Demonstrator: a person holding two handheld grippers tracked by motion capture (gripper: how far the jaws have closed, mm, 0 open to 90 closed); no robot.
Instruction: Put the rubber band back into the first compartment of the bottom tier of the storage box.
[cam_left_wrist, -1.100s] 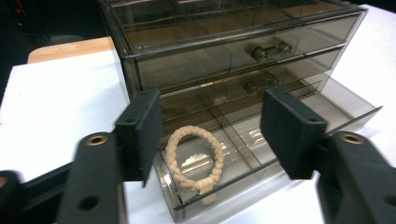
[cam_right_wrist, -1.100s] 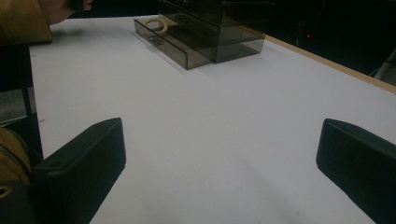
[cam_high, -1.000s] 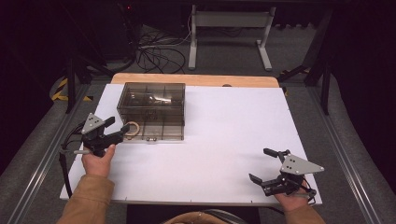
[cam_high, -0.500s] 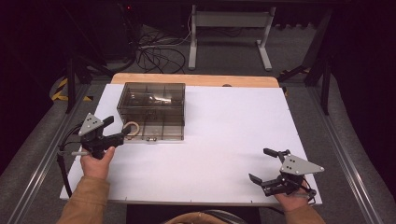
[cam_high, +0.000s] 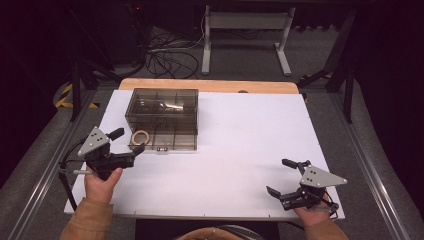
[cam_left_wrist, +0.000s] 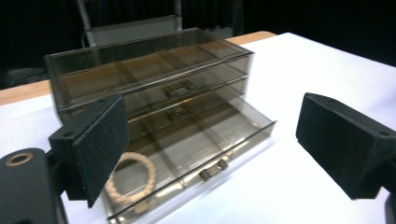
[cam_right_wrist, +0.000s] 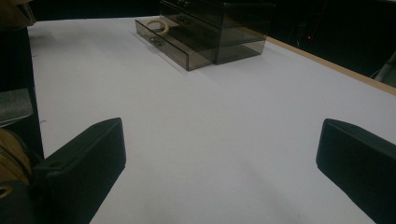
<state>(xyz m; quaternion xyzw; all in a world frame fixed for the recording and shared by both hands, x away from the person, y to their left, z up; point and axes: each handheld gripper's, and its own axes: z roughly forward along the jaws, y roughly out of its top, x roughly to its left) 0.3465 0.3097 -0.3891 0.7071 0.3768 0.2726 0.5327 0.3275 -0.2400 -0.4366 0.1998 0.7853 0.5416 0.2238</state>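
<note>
A smoky clear drawer box (cam_high: 162, 112) stands at the back left of the white table (cam_high: 250, 135). Its bottom drawer (cam_high: 165, 142) is pulled out, and a beige braided ring (cam_high: 140, 136) lies in the drawer's left compartment. My left gripper (cam_high: 129, 141) hovers just in front of that corner. Its jaws have just been opening, and there is nothing between the pads (cam_left_wrist: 100, 149). In the left gripper view the ring (cam_left_wrist: 135, 179) lies in the drawer (cam_left_wrist: 205, 140), partly behind the left pad. My right gripper (cam_high: 277, 176) rests open near the front right edge, far from the box (cam_right_wrist: 224, 28).
A wooden strip (cam_high: 210, 85) runs along the table's back edge. Beyond it are a metal stand (cam_high: 245, 30) and cables (cam_high: 165, 55) on the dark floor. Metal rails run along both sides of the table. White tabletop (cam_right_wrist: 210, 102) stretches between my right gripper and the drawer.
My left gripper has drawn back a little from the open drawer and its jaws stand wider. The ring stays in the drawer. The right hand has not moved.
</note>
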